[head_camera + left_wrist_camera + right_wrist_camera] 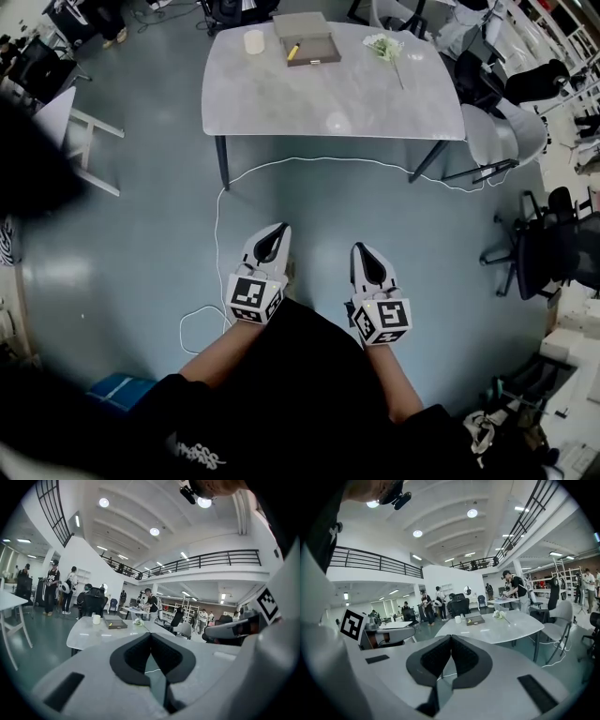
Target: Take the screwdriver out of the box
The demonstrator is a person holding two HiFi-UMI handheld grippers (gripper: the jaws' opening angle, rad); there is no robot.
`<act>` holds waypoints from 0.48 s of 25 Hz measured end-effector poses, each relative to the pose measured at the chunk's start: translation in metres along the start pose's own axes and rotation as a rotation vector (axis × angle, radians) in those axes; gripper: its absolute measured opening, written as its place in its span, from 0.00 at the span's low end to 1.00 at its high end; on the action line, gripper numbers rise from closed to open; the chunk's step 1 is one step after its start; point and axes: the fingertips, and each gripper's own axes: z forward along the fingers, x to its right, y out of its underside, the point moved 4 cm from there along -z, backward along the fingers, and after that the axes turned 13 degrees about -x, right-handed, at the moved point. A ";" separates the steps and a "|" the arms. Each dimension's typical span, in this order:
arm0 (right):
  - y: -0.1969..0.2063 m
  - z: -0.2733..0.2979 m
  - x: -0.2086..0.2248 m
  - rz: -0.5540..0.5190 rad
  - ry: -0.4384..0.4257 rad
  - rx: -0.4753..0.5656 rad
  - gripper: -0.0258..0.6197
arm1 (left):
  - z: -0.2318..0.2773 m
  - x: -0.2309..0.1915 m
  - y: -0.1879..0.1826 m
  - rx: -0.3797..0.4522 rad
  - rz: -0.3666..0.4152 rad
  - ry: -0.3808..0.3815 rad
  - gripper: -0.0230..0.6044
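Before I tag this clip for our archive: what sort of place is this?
Probably a big open-plan lab or workshop hall: a black-railed mezzanine balcony overhead, black wheeled office chairs on a polished grey floor, and a pale grey stone-look table.

White, black-padded left tongs [278,230] and right tongs [360,248]; black sleeves [161,405].

white cup [253,41], flower [385,46] — grey table [309,105]
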 end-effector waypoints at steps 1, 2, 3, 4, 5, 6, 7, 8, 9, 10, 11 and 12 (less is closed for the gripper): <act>-0.011 0.016 0.001 -0.012 -0.015 -0.004 0.06 | 0.013 -0.012 -0.007 0.007 -0.008 -0.003 0.06; -0.023 0.032 0.000 -0.022 -0.030 -0.004 0.06 | 0.026 -0.023 -0.015 0.015 -0.012 -0.007 0.06; -0.034 0.048 -0.001 -0.033 -0.043 -0.006 0.06 | 0.038 -0.035 -0.022 0.020 -0.018 -0.011 0.06; -0.046 0.064 -0.002 -0.045 -0.050 -0.009 0.06 | 0.049 -0.046 -0.028 0.022 -0.026 -0.016 0.06; -0.056 0.078 -0.003 -0.059 -0.053 -0.015 0.06 | 0.059 -0.057 -0.033 0.020 -0.034 -0.019 0.06; -0.066 0.091 -0.004 -0.074 -0.054 -0.022 0.06 | 0.067 -0.067 -0.038 0.017 -0.042 -0.020 0.06; -0.075 0.104 -0.004 -0.087 -0.054 -0.029 0.06 | 0.073 -0.077 -0.043 0.016 -0.047 -0.022 0.06; -0.084 0.115 -0.005 -0.098 -0.054 -0.035 0.06 | 0.077 -0.087 -0.049 0.015 -0.049 -0.023 0.06; -0.093 0.127 -0.005 -0.105 -0.053 -0.039 0.06 | 0.079 -0.097 -0.055 0.016 -0.049 -0.026 0.06; -0.102 0.138 -0.006 -0.110 -0.053 -0.040 0.06 | 0.081 -0.107 -0.061 0.017 -0.046 -0.029 0.06; -0.111 0.149 -0.007 -0.113 -0.051 -0.038 0.06 | 0.081 -0.117 -0.067 0.020 -0.042 -0.032 0.06; -0.120 0.159 -0.009 -0.114 -0.048 -0.035 0.06 | 0.082 -0.127 -0.072 0.023 -0.038 -0.034 0.06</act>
